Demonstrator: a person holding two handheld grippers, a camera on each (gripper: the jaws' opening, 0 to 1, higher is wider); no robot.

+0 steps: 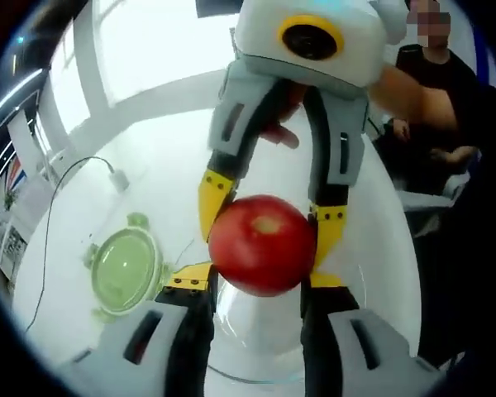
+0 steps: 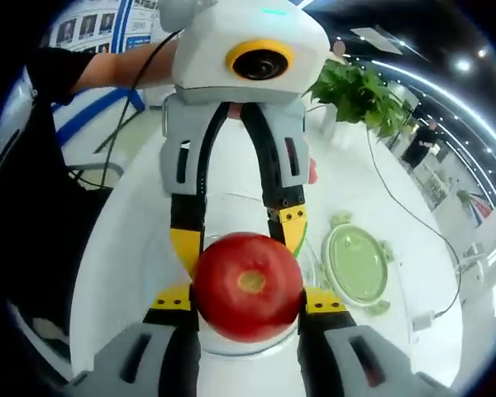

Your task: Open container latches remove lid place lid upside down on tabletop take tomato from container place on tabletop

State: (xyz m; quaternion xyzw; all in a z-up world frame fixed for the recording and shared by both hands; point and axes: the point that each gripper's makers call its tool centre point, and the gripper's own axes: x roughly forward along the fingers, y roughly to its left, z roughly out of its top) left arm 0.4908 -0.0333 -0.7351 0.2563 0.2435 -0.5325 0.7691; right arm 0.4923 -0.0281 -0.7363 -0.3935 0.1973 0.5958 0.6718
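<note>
Left gripper view: the tomato (image 1: 263,245) sits between my left gripper (image 1: 252,279) rising from the near edge and my right gripper (image 1: 269,217) reaching in from the far side. Both pairs of yellow-tipped jaws bracket the fruit; whether one pair or both actually bear its weight, I cannot tell. The clear container (image 1: 260,343) lies directly beneath the fruit, on the white tabletop (image 1: 140,165). The green lid (image 1: 126,269) lies flat on the tabletop to the left of the container, apart from it.

Right gripper view: the same arrangement is seen from the opposite side. The tomato (image 2: 248,286) fills the gap between the right gripper (image 2: 248,304) and the opposing left gripper (image 2: 241,231), above the container (image 2: 231,347); the lid (image 2: 357,263) lies just beside the container on the tabletop (image 2: 120,273).

Risks, as I judge them:
1. Four jaw tips crowd one smooth round fruit. Releasing one pair before the other holds firmly would drop it back into the container.
2. Excess closing force could bruise or split the skin.
3. A sideways pull could knock the container rim.

Clearance: bare tabletop lies open beyond the lid and on the container's other side. A cable (image 2: 413,207) and a potted plant (image 2: 360,95) occupy the far area on the lid's side. A seated person (image 1: 434,91) is close to the table edge.
</note>
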